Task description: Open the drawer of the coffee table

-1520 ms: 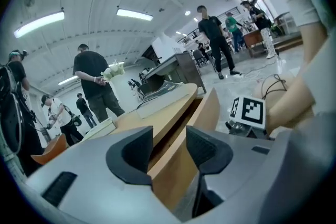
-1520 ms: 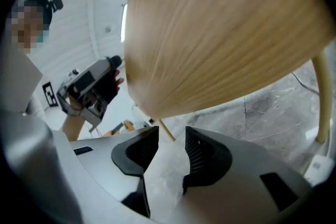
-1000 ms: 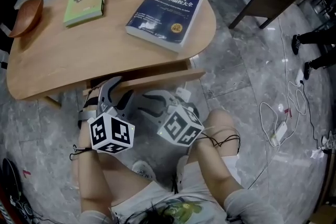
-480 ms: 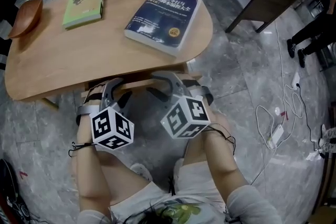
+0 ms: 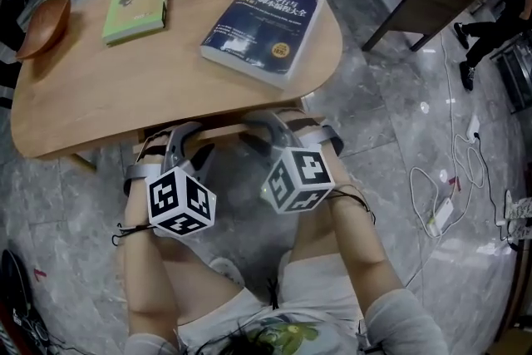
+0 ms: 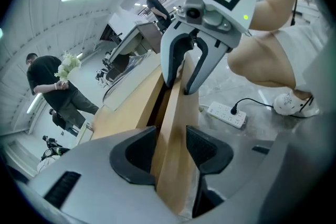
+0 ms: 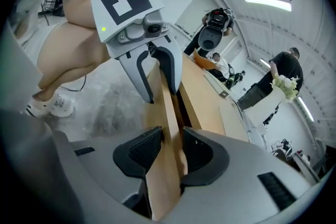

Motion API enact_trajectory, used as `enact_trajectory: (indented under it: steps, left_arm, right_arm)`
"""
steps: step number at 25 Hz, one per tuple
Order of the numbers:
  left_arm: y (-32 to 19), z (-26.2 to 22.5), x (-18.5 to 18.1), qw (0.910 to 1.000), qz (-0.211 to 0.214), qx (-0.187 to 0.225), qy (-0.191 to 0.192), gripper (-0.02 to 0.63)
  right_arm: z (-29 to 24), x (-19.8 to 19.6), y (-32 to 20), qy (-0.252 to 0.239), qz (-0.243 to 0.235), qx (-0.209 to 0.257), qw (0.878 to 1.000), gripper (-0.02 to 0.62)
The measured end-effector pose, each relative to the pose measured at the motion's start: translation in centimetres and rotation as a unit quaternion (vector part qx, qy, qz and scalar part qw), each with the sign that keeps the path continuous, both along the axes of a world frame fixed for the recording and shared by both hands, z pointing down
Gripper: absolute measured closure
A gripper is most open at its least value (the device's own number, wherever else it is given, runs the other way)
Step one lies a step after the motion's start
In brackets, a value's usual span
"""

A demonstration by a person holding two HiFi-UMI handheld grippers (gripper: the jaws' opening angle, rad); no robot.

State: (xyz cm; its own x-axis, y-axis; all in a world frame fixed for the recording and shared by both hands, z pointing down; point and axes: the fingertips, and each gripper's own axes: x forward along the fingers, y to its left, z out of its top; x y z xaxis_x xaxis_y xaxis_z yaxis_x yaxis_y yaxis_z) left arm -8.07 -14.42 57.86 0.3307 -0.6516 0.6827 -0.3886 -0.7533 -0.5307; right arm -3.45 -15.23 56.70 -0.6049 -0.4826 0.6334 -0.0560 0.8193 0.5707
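Since the earlier frame the left gripper (image 6: 170, 152) has hardly shifted; its jaws pinch the drawer front (image 6: 173, 113). Further right, the right gripper (image 7: 170, 152) has risen to the same board and rolled. Its jaws have just been closing, and both pads now press it. Both grips look ready for the pull. The board sits under the near edge of the coffee table (image 5: 166, 79), its long axis running left to right and its face toward the person.

Smooth matt wood coffee table (image 5: 166, 79)
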Motion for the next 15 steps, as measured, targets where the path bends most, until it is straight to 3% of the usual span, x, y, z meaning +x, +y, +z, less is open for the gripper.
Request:
enact_trajectory:
  steps: [5,11,15]
  left_arm:
    - [-0.08,-0.01,-0.1,1.0,-0.002,0.005,-0.003,0.423]
    - [-0.21,-0.09,-0.18,1.0,-0.004,0.007,-0.002,0.446]
    - [-0.02,0.11,-0.08,1.0,-0.004,-0.001,-0.003,0.454]
  right_arm:
    - [0.42,-0.48,0.04,0.041,-0.027,0.003,0.999,0.459]
    - [0.23,-0.41,0.19,0.001,-0.029,0.034,0.999,0.459]
    - [0.33,-0.31,0.36,-0.004,-0.024,0.023,0.999,0.462]
